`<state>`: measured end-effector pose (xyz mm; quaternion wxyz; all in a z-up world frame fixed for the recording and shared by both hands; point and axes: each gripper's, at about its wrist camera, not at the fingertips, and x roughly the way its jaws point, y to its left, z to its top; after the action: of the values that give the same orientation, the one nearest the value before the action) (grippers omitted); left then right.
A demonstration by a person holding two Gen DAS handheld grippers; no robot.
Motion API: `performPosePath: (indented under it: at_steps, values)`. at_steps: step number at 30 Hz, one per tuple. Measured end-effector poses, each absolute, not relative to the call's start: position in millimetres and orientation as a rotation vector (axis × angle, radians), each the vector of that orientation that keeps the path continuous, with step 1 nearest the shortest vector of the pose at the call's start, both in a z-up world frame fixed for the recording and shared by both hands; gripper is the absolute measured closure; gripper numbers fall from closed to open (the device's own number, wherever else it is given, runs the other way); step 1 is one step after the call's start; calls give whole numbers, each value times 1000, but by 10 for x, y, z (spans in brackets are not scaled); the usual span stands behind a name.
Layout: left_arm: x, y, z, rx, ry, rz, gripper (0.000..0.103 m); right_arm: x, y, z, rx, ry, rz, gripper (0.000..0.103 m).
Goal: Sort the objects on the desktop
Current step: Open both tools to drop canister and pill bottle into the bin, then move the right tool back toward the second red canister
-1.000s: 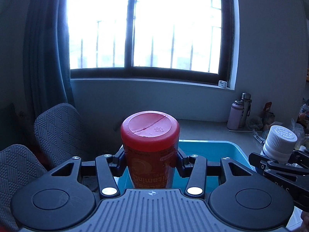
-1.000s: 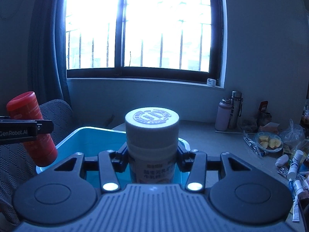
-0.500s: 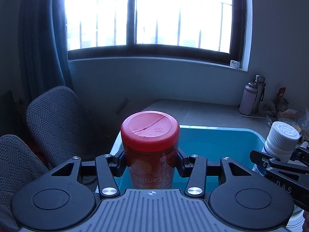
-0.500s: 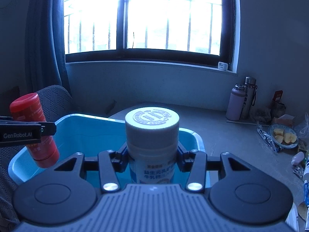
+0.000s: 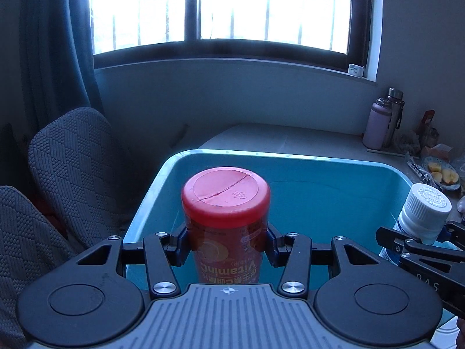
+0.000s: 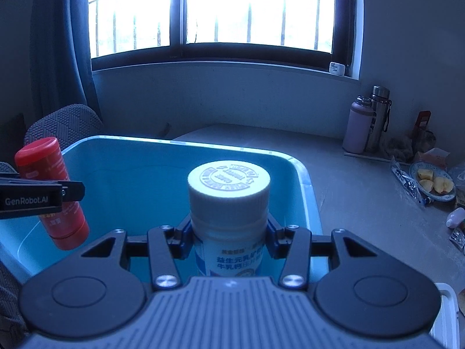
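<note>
Between the left gripper's [image 5: 226, 245] pads: red tube [image 5: 226, 203], clamped upright, lid up, over the blue bin [image 5: 319, 192]. Right gripper [image 6: 228, 244]: clamped on white bottle [image 6: 229, 203], same bin [image 6: 130, 174], right half. Advice: lower each until near the floor, keep both upright and apart, then release; dropped from height, either would likely roll.
</note>
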<state>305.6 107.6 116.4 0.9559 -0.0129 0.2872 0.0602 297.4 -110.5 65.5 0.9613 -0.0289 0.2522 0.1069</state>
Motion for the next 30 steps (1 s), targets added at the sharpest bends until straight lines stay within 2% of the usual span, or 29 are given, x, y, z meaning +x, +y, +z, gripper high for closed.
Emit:
performPosePath:
  at_steps: [2,3,5,6,7,12,30]
  values:
    - [3056,1088,1153,-33,594,121,52,2972,-1107,671,-56,500,212,54]
    - [3057,1101,1152,-45,601,121,50,2964,-1108,691,-55,489,207,45]
    - [3022,1122,1191,-57,583,138,34,2958,-1119,745,-44,479,193,24]
    - [2998,1133,1222,-59,569,154,19,2945,-1126,772,-42,468,189,23]
    - [2970,1143,1266,-62,556,162,12,2930,-1132,800,-40,456,186,22]
    - [2839,1127,1405,-37,513,154,8,2823,-1117,880,-27,426,188,22]
    - [1858,1154,1496,-22,474,139,8,1960,-1021,944,-28,389,170,22]
